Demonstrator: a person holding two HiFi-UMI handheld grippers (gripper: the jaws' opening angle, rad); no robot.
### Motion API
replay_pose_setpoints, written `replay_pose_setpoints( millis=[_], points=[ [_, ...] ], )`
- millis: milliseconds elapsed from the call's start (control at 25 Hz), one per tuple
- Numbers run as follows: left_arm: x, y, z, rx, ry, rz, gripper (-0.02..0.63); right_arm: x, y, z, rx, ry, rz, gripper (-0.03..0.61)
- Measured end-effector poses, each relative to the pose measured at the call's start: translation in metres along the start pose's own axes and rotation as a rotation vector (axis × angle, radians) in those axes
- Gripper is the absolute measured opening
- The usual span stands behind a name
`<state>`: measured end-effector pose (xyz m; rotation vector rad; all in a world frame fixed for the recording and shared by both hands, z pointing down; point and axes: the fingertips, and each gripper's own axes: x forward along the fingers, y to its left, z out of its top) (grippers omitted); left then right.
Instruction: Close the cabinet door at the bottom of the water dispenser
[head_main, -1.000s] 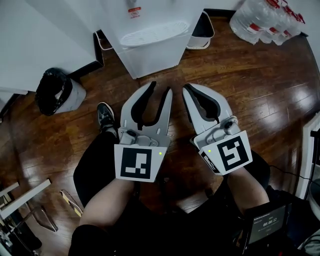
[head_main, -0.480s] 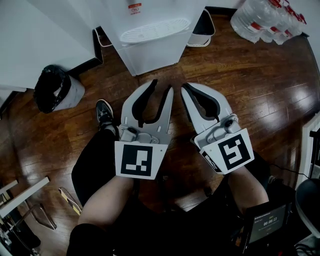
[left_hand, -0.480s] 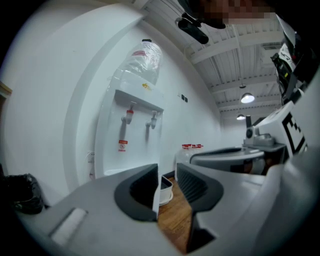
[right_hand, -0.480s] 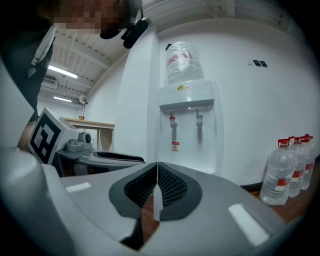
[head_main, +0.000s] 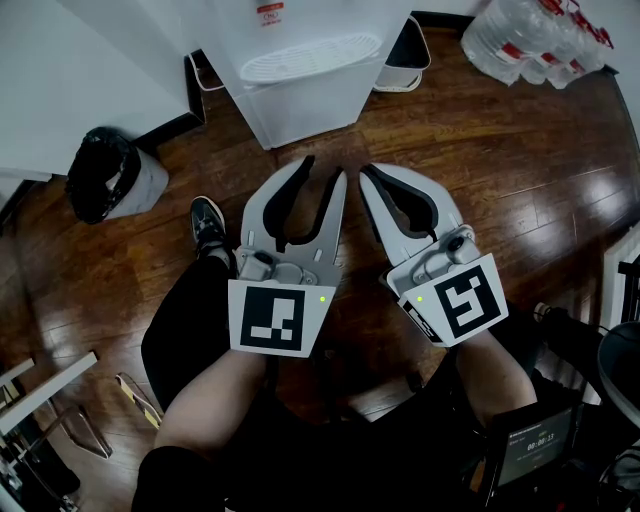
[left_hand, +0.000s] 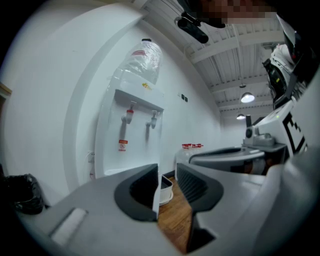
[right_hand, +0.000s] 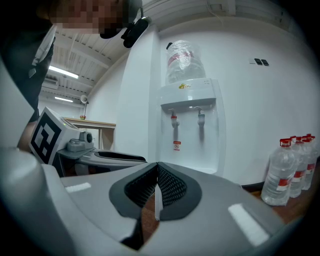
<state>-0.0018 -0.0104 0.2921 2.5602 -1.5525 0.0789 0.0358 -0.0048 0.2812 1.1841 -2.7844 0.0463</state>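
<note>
Left gripper (head_main: 322, 172): fingers a narrow gap apart, nothing between them; right gripper (head_main: 368, 172): fingers together, empty; water dispenser (head_main: 305, 90) at 12 o'clock, apart from both tips, its bottom cabinet door seemingly flush, though poorly seen.

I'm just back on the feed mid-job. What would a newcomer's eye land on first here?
Two white tools fill the middle of the head view, side by side over the wood floor: the left tool has its jaws apart and empty, and the right tool is shut. Just ahead of them stands the white dispenser, with a black bin to its left and bottles at the far right.
</note>
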Motion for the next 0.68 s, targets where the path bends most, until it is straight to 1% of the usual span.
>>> replay_pose_setpoints(
  millis=[680],
  points=[
    [0.0017,-0.0010,-0.0032,-0.004,0.011,-0.004,0.138,0.0024,0.0010,-0.0028,0.008,0.008,0.007,0.006]
  ],
)
